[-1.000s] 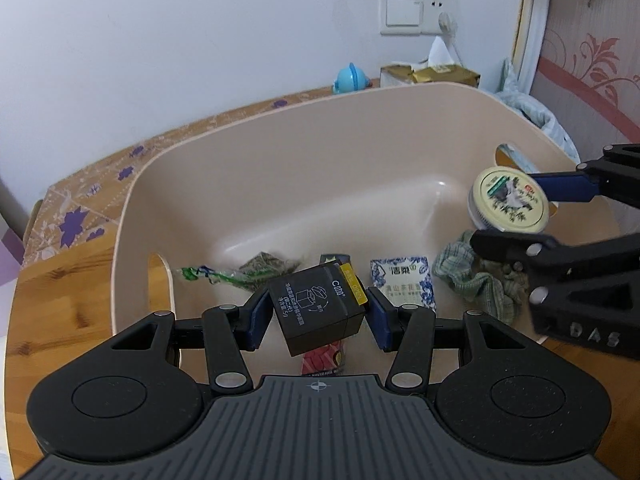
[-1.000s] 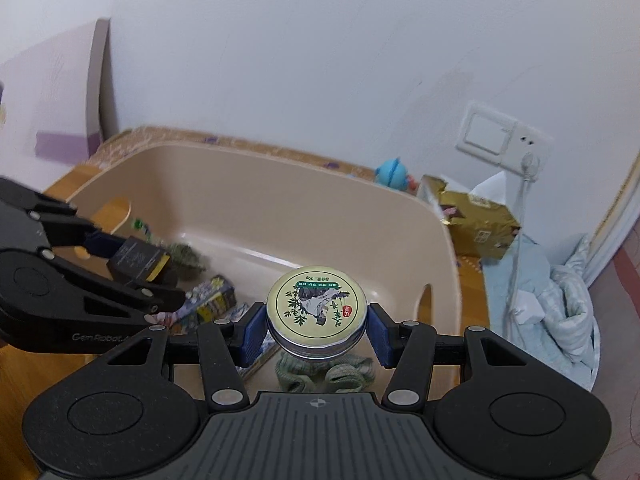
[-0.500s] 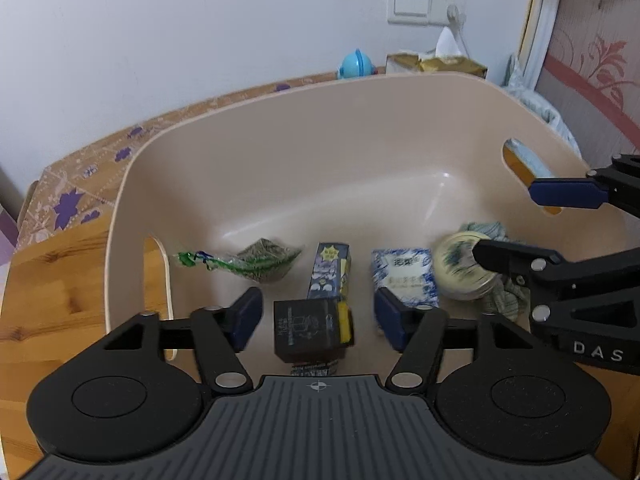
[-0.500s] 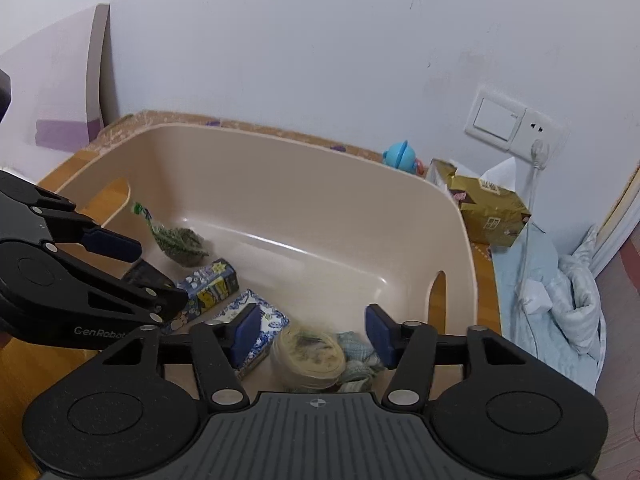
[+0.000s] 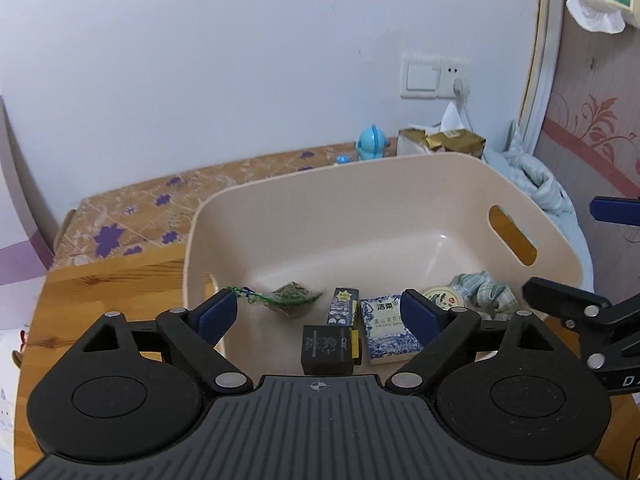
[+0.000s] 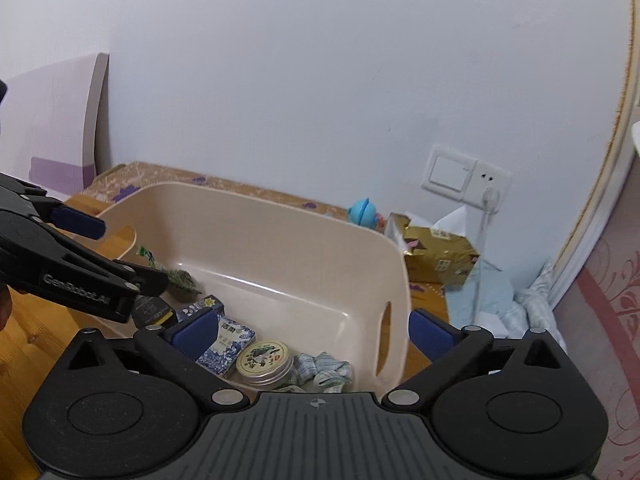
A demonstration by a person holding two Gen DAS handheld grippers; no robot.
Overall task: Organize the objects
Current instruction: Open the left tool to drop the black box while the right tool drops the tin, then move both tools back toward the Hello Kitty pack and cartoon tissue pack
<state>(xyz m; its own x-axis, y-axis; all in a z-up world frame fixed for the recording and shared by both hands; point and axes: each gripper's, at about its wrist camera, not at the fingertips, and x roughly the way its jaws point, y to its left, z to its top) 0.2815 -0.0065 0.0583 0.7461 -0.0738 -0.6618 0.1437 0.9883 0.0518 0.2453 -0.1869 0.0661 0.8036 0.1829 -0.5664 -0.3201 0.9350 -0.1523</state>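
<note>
Jaws just opened wide, both empty | black box [image 5: 327, 349], tin [image 6: 265, 361] in tub [image 5: 360, 216]

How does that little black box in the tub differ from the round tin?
The black box is square-cornered, dark, with a yellow edge; the round tin is a flat silver disc with a pale pictured lid. The box sits toward the tub's left end, the tin nearer the checked cloth. Both lie loose on the tub floor.
</note>
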